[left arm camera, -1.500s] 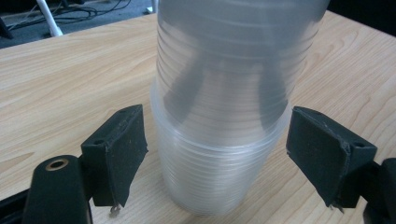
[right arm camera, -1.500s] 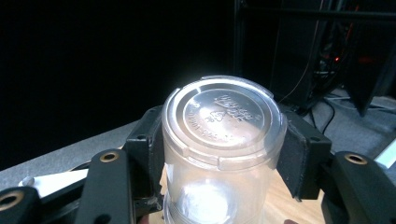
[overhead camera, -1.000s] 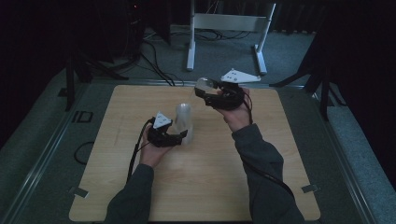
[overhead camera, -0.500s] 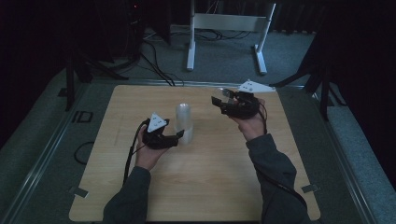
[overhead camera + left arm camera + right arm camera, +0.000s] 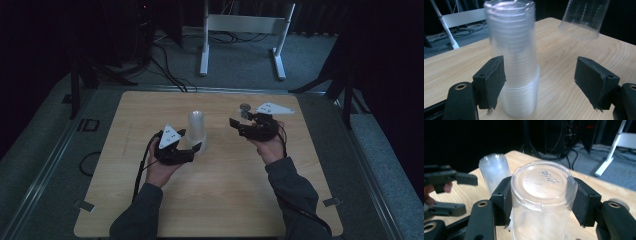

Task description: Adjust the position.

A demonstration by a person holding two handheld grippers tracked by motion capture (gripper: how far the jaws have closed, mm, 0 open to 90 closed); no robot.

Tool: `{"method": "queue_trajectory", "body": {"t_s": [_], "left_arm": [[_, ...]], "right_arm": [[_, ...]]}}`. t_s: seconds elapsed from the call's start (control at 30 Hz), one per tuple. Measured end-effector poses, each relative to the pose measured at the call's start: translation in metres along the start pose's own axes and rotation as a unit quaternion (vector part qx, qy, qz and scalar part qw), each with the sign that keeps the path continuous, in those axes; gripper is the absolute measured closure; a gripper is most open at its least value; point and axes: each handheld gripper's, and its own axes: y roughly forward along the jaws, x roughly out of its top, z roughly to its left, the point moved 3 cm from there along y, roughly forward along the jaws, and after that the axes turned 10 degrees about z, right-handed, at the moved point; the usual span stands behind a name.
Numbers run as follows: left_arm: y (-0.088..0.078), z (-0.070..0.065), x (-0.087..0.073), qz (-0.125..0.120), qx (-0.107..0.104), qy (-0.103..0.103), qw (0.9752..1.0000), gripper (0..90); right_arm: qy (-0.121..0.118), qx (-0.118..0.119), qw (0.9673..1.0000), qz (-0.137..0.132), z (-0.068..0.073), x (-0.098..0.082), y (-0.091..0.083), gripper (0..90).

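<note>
Right claw (image 5: 239,119) dropped toward 3 o'clock of the cup stack (image 5: 196,129), gripping one cup (image 5: 544,195); left claw (image 5: 193,148), closing, not clamped. Next: set cup on table (image 5: 235,200).

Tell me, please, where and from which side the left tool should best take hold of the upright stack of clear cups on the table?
Probably low on the stack of clear cups, just under the ridge where the wall widens, coming in level from the person's side. It stands upright, round and narrow, and already sits between the left tool's pads, against one and clear of the other.
</note>
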Motion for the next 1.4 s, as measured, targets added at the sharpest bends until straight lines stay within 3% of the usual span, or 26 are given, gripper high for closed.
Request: {"method": "queue_trajectory", "body": {"t_s": [0.13,0.17,0.63,0.83,1.4], "left_arm": [[-0.001,-0.007,0.003,-0.002,-0.008,0.009,0.9999,24.5],[-0.001,-0.009,0.003,-0.003,-0.012,0.011,0.9999,25.8],[0.010,-0.031,0.005,0.002,-0.033,0.030,0.9990,26.2],[0.012,-0.037,0.004,0.007,-0.034,0.039,0.9986,26.2],[0.027,-0.053,0.002,0.026,-0.042,0.051,0.9975,26.2]], "right_arm": [[0.001,-0.001,1.0000,0.003,0.001,-0.004,0.001,41.0],[0.008,-0.006,0.9999,0.013,0.003,-0.019,0.004,41.0],[0.063,-0.007,0.9979,0.012,-0.002,-0.051,0.000,41.0],[0.077,-0.005,0.9970,0.013,0.000,-0.058,0.006,40.9],[0.088,0.007,0.9960,0.017,0.009,-0.066,0.014,40.9]]}}
